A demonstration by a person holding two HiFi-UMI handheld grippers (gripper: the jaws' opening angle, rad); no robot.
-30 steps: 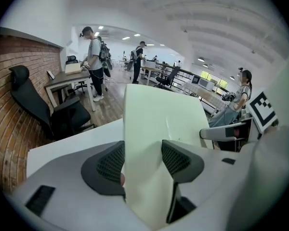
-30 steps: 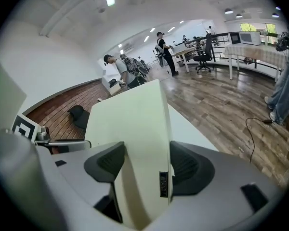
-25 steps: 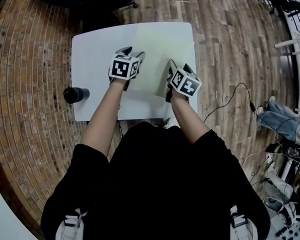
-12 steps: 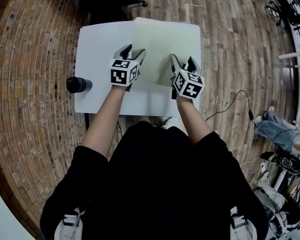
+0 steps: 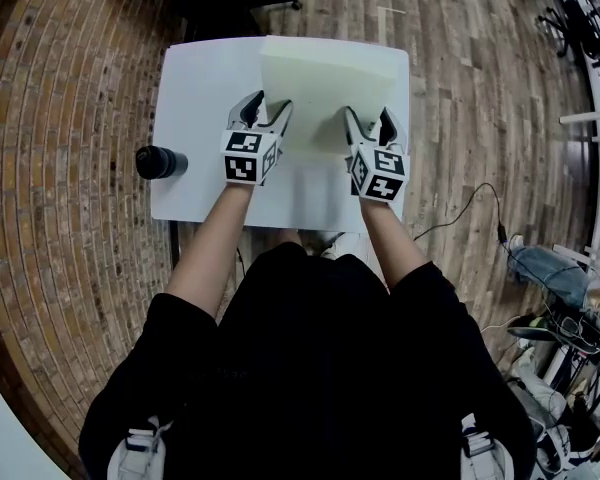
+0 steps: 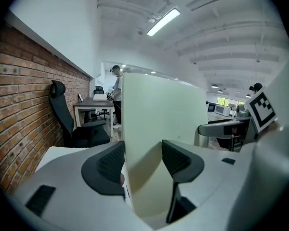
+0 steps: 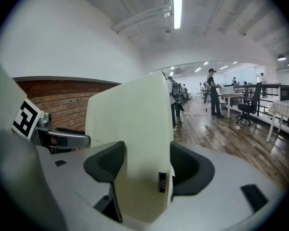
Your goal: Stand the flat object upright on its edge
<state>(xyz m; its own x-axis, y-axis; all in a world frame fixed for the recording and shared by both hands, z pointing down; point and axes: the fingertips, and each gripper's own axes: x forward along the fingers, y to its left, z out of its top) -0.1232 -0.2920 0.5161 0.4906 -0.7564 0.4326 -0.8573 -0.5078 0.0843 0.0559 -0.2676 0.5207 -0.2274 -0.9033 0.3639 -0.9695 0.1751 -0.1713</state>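
A thick pale yellow-green board [image 5: 325, 88] is raised steeply off the white table [image 5: 195, 98], its top edge toward the far side. My left gripper [image 5: 265, 113] grips its lower left part and my right gripper [image 5: 368, 126] its lower right part. In the left gripper view the board [image 6: 161, 114] rises between the dark pads [image 6: 108, 165], and the left gripper [image 6: 143, 162] is shut on it. In the right gripper view the board [image 7: 130, 124] fills the gap, with the right gripper [image 7: 145, 167] shut on it. A small black label [image 7: 162, 182] sits on the board's edge.
A black cylinder [image 5: 160, 162] lies at the table's left edge. The floor is brick-patterned on the left and wooden on the right, where a cable [image 5: 470, 203] runs. A black office chair [image 6: 70, 124] stands beyond the table, with desks and people farther back.
The board has swung up from lying flat on the table to a steep tilt. Both grippers moved forward with it and now sit level with each other.
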